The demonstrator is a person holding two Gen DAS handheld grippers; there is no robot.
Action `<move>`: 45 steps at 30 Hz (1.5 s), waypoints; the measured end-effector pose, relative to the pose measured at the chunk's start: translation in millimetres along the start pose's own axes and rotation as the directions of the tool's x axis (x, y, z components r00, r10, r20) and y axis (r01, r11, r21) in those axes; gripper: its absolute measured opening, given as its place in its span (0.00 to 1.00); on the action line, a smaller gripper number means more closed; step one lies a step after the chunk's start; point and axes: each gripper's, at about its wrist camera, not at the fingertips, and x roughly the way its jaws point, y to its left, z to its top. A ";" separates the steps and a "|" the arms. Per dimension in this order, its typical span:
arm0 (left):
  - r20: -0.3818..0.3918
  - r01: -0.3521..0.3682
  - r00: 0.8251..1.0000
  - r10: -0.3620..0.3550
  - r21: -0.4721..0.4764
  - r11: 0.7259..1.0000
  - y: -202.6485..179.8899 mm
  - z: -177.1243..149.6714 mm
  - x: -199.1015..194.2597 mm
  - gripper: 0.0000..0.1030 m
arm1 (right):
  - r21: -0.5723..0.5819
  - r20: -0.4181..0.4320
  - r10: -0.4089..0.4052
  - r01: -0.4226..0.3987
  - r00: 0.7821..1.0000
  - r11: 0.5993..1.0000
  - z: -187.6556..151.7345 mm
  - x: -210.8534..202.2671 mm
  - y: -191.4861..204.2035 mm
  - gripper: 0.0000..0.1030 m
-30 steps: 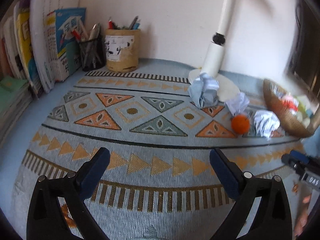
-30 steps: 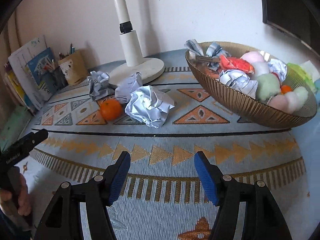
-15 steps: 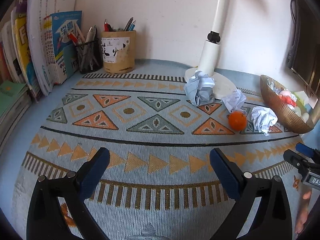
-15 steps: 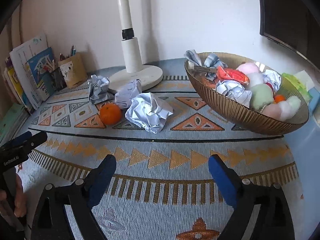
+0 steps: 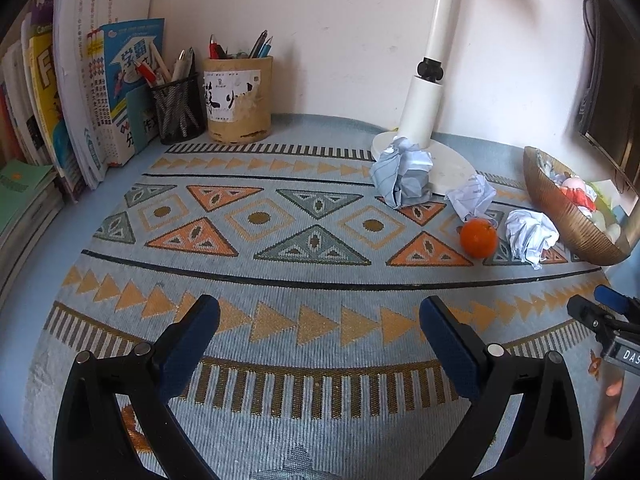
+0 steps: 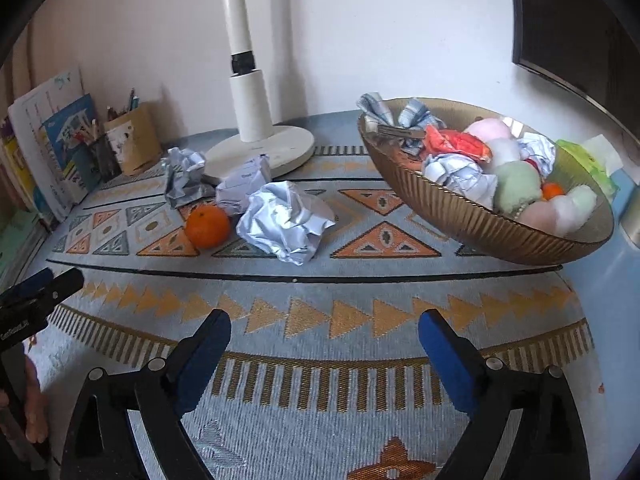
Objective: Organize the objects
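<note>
Three crumpled paper balls lie on the patterned mat (image 5: 256, 280) in the left wrist view: one (image 5: 404, 176) against the white lamp base (image 5: 452, 168), a second (image 5: 472, 196) just beside it, a third (image 5: 530, 234) near the ribbed bowl (image 5: 560, 208). A mandarin (image 5: 478, 237) sits between the last two. The left gripper (image 5: 319, 320) hangs over bare mat, fingers wide apart, holding nothing.

From the right wrist view, the right gripper (image 6: 325, 332) is likewise spread and empty. The mandarin (image 6: 207, 226) rests just beside the nearest paper ball (image 6: 288, 222); the bowl (image 6: 460, 212), well filled with paper and soft items, stands to the right.
</note>
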 end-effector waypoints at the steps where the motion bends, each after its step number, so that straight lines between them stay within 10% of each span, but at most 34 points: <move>1: 0.000 -0.003 1.000 0.003 0.002 1.000 -0.5 -0.6 -0.3 0.97 | 0.004 0.006 -0.011 0.011 1.000 1.000 0.2 -0.7 -0.7 0.92; 45: -0.029 -0.020 0.999 0.020 0.009 1.000 0.3 -2.0 5.1 0.97 | -0.079 0.145 -0.086 0.098 0.986 0.992 -3.3 -23.4 17.6 0.95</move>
